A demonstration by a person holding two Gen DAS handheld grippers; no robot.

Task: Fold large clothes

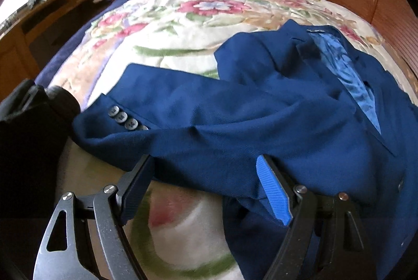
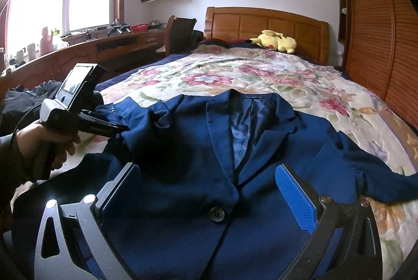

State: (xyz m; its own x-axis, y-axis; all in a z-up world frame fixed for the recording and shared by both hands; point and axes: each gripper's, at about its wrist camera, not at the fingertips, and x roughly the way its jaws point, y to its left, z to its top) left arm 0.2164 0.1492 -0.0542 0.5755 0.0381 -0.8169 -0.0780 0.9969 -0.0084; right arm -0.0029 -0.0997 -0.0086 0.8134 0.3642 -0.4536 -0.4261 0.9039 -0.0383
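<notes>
Blazer: a blue blazer (image 2: pixel 198 175) lies front-up on the floral bedspread (image 2: pixel 261 76), collar toward the headboard (image 2: pixel 266 26), hem toward the person, front closed at one dark button (image 2: pixel 216 214)
Sleeve: the left-side sleeve (image 1: pixel 183 107) lies across the bed toward the left edge, its cuff buttons (image 1: pixel 125 120) at the outer end; its long axis runs crosswise to the blazer's body
Left gripper: the left gripper (image 1: pixel 206 191) has its jaws spread wide over the sleeve's near edge, pointing steeply down, nothing pinched
Right gripper: the right gripper (image 2: pixel 209 196) hovers spread over the blazer's front near the button, gripping nothing
Nearer hand: the left, by my judgement, since the sleeve lies directly ahead of and below its fingers
Next move: probably closing on the sleeve to fold it inward across the chest
</notes>
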